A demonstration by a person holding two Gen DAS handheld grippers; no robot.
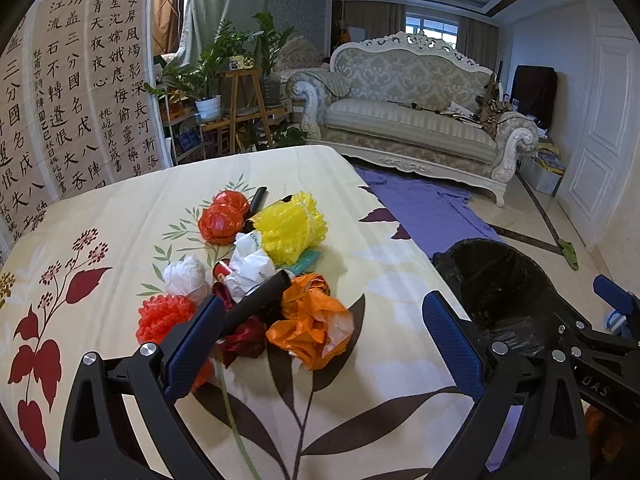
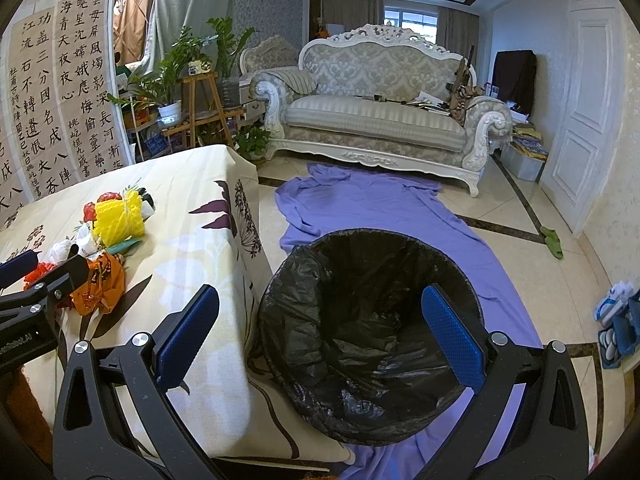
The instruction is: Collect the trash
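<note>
As seen from the left wrist, the left gripper (image 1: 324, 344), jaws apart and empty, hangs over a trash pile (image 1: 256, 264) on the floral tablecloth (image 1: 100, 216): one yellow foam net (image 1: 292, 224), two red balls (image 1: 222, 218), one orange bag (image 1: 316, 328), one white wad (image 1: 186, 276), two black tubes (image 1: 260, 300). From the right wrist, the right gripper (image 2: 320, 328), likewise spread and empty, hangs above one black-lined bin (image 2: 360, 328) standing on one purple sheet (image 2: 400, 208), right of the table.

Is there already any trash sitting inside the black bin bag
No, in the right wrist view the black bin bag shows only its own crumpled liner, and the trash pile lies on the table.
</note>
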